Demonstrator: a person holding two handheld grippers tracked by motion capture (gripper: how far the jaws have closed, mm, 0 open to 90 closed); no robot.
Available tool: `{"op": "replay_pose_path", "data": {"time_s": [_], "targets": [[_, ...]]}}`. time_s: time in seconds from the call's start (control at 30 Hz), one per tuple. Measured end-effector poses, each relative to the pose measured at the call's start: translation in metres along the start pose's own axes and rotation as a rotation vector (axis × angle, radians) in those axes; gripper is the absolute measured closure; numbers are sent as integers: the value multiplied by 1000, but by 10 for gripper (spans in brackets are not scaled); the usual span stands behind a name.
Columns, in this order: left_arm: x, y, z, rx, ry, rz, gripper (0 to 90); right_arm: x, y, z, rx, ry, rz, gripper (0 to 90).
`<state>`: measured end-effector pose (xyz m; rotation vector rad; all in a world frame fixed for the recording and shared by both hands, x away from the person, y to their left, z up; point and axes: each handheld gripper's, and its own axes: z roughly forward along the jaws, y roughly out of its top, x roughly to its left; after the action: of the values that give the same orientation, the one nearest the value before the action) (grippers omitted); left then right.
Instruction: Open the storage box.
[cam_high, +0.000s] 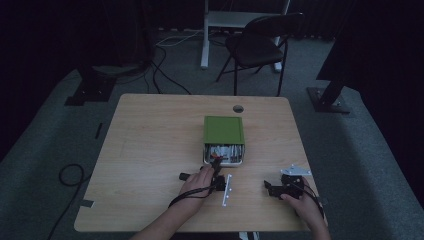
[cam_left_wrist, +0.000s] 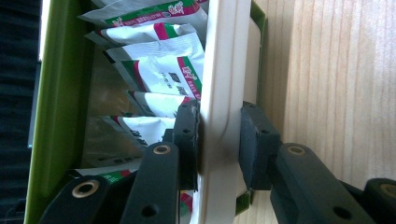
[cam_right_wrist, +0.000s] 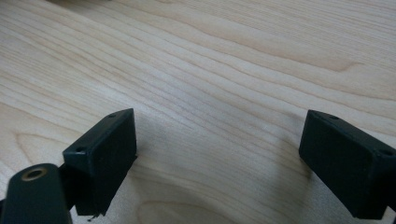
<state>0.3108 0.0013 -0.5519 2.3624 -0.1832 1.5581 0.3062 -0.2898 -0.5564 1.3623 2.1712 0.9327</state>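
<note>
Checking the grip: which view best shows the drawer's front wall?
The left gripper view: the left gripper clamps the white wall, sachets behind. The high view shows the drawer small and dim; the right gripper view shows table.

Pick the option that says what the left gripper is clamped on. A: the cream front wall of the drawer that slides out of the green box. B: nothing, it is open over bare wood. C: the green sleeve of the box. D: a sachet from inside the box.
A: in the left gripper view the left gripper has its jaws on either side of the cream drawer front, with the sachets behind it.
</note>
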Motion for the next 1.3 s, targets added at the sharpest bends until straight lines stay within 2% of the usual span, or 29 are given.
{"op": "replay_pose_path", "data": {"time_s": [0.13,0.87,0.97,1.3], "targets": [[-2,1,-2,-1,8,7,718,0,0,0,0,0,0,109],[-10,8,-24,-5,-19,3,720,0,0,0,0,0,-1,109],[-11,9,-27,-5,-16,-7,721,0,0,0,0,0,-1,109],[-15,10,-34,-8,-20,2,721,0,0,0,0,0,-1,109]]}}
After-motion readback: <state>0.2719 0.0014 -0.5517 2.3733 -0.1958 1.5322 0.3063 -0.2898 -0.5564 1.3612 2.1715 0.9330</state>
